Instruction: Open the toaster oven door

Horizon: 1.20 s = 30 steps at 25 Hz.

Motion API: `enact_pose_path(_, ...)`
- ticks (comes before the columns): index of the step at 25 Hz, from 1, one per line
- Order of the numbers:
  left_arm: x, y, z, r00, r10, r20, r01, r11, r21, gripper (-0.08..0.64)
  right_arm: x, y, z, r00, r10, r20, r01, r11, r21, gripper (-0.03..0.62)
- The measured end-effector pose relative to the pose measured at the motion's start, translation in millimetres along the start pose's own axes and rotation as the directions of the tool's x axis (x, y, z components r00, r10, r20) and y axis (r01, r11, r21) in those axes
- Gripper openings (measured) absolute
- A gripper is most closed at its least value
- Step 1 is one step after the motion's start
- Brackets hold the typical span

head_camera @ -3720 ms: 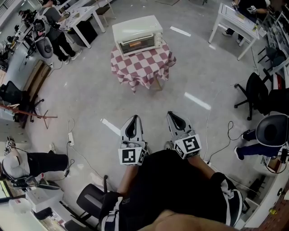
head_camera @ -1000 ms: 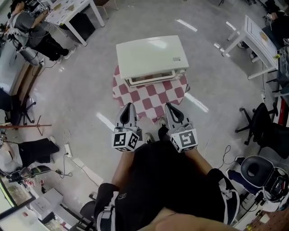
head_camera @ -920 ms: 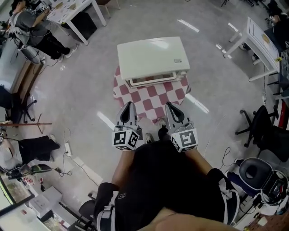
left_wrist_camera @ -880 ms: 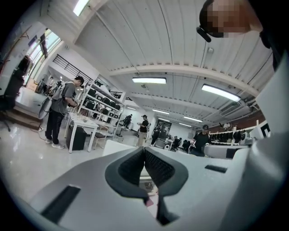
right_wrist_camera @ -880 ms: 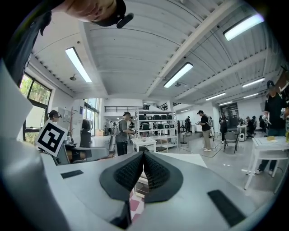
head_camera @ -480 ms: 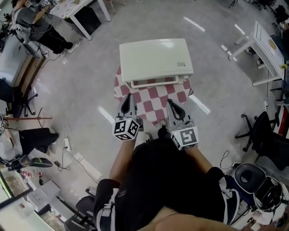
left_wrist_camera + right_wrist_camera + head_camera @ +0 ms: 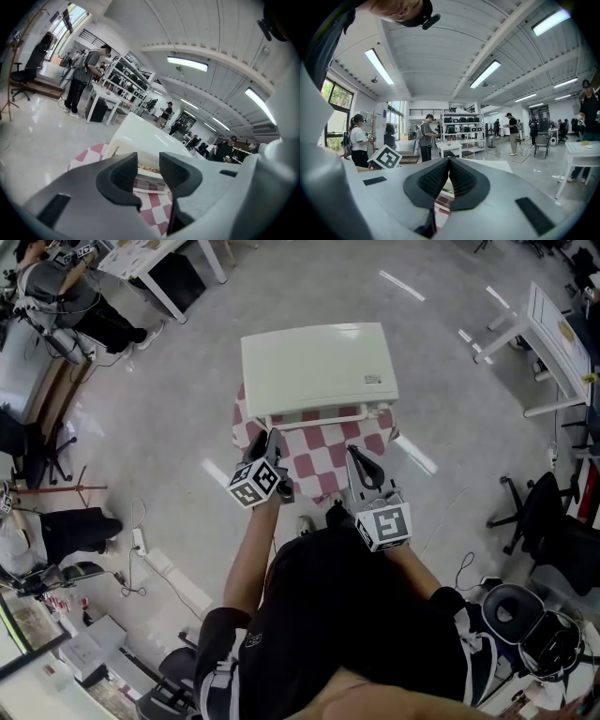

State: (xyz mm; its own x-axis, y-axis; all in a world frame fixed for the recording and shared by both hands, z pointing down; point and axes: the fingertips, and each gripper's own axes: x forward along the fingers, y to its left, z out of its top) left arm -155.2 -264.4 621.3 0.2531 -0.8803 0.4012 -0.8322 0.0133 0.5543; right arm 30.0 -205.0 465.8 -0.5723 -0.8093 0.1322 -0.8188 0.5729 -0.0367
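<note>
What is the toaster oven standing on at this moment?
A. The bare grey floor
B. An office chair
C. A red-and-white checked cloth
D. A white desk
C: in the head view the toaster oven rests on the red-and-white checked cloth, whose squares show just in front of it.

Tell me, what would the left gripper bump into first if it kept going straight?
Probably the front door of the toaster oven. The left gripper, its jaws opening with nothing between them, points right at it, though depth is hard to judge.
</note>
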Motion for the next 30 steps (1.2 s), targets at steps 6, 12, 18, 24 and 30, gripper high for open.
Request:
enact_pose_path(6, 25.0, 21.8, -7.5, 0.998, 0.046, -0.041, -0.050, 0.994, -0.092, 0.162, 3.7, -4.8, -1.8, 1.000, 0.003, 0.004, -0.003, 1.000, 0.004, 0.026)
enact_pose_path(12, 41.6, 32.9, -14.4, 0.994, 0.059, -0.092, -0.071, 0.988, -0.135, 0.172, 2.2, -7.4, -0.3, 1.000, 0.003, 0.003, -0.003, 1.000, -0.005, 0.026)
enact_pose_path(18, 51.6, 44.3, -19.5, 0.991, 0.051, -0.122, -0.073, 0.979, -0.189, 0.181, -1.2, -12.6, -0.6, 1.000, -0.009, 0.003, 0.009, 1.000, -0.013, 0.026)
enact_pose_path(24, 50.5, 40.9, -20.2, 0.994, 0.029, -0.103, -0.051, 0.976, -0.210, 0.152, -5.8, -12.6, -3.3, 1.000, -0.013, -0.003, 0.013, 1.000, -0.008, 0.026)
enact_pose_path(30, 43.5, 41.7, -30.5, 0.993, 0.029, -0.118, -0.052, 0.979, -0.199, 0.150, -9.2, -5.7, -5.4, 1.000, -0.005, 0.000, 0.005, 1.000, -0.007, 0.026)
